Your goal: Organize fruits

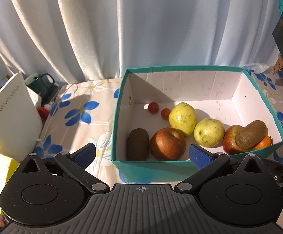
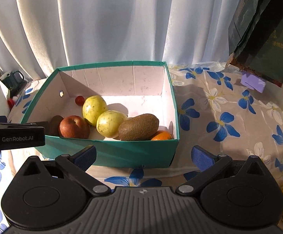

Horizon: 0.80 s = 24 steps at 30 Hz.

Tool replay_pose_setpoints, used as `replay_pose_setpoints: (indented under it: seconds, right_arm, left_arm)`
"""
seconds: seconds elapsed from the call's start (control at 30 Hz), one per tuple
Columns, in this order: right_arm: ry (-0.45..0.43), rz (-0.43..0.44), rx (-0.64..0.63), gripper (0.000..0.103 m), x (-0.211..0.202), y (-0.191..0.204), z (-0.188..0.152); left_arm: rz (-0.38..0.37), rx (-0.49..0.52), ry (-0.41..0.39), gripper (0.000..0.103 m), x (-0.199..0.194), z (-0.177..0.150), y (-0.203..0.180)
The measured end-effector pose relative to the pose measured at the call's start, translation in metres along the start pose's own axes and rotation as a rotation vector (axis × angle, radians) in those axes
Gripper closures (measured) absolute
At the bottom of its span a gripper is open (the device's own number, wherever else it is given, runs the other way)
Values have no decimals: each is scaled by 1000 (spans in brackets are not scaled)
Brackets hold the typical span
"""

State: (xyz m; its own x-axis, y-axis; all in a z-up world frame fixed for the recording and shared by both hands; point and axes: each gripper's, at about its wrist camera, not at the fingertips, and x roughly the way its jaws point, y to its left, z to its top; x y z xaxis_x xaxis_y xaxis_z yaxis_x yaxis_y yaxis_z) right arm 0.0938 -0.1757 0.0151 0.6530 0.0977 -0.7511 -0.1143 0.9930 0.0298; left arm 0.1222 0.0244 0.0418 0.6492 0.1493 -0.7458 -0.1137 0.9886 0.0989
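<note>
A teal box (image 1: 153, 168) (image 2: 122, 152) with a white inside holds the fruit. In the left wrist view I see a kiwi (image 1: 137, 144), a red apple (image 1: 167, 144), two yellow-green pears (image 1: 182, 118) (image 1: 209, 132), two cherry tomatoes (image 1: 153, 107) (image 1: 165, 113), a second apple (image 1: 230, 138), a second kiwi (image 1: 251, 134) and an orange (image 1: 263, 142). My left gripper (image 1: 141, 155) is open at the box's near wall, empty. My right gripper (image 2: 143, 156) is open in front of the box, empty. The right view shows the kiwi (image 2: 139, 126), pears (image 2: 94, 109) and apple (image 2: 74, 127).
A floral tablecloth (image 2: 219, 117) covers the table. A white appliance (image 1: 11, 117) and a dark green mug (image 1: 41, 81) stand at the left. A dark green bag (image 2: 262, 29) and a purple block (image 2: 253, 82) sit at the back right. White curtains hang behind.
</note>
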Motion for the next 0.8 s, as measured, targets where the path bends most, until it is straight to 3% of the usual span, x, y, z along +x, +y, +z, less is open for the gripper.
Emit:
replay_pose_setpoints:
  seconds: [0.17,0.33,0.8]
  right_arm:
    - [93,8,14,0,11,0,9]
    - [122,-18,3,0,14,4,17]
    - [276,-47,-84,0,40,19,44]
  left_arm:
    - [3,12,-16,0,-10,5,-1]
    - [-8,23,-21,0,-16,11,-4]
    - [-2,10,113,0,9,25,-9]
